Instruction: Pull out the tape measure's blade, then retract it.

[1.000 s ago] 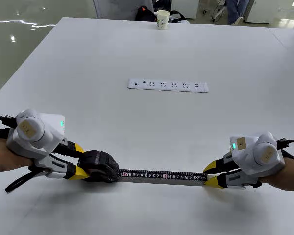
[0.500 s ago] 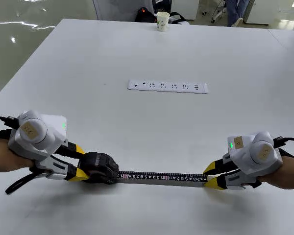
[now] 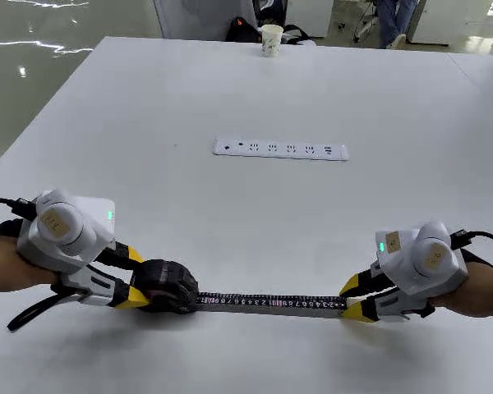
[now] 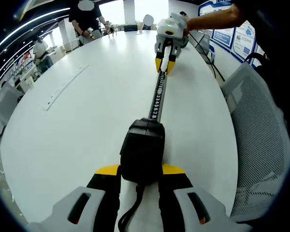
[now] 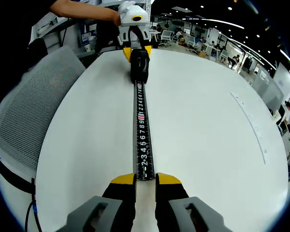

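Two pairs of tongs work one tool near the table's near edge. The left tongs (image 3: 138,276) are clamped on the black case of the tape measure (image 3: 166,286), one yellow-tipped jaw pressed against each side of it; in the left gripper view the case (image 4: 142,147) sits upright between the jaws, with a dark wrist loop trailing back from it toward the camera. The right tongs (image 3: 352,298) are closed together on the free end of the blade (image 3: 271,302), and in the right gripper view the blade's tip lies pinched between the two yellow tips (image 5: 145,180). The blade is pulled out and runs straight between the two pairs of tongs, low over the white table (image 3: 312,90) and roughly along its near edge, its dark face up and printed with white numbers and a few red marks. The case is toward the near left corner, the blade's end toward the near right. Each pair of tongs is held by a hand coming in from its own side. A white power strip (image 3: 280,149) lies flat around the middle of the table, well apart from the tape measure and lengthwise in line with the blade. A paper cup (image 3: 271,38) stands upright at the far edge. A grey mesh chair (image 4: 261,145) stands just beside the near edge.
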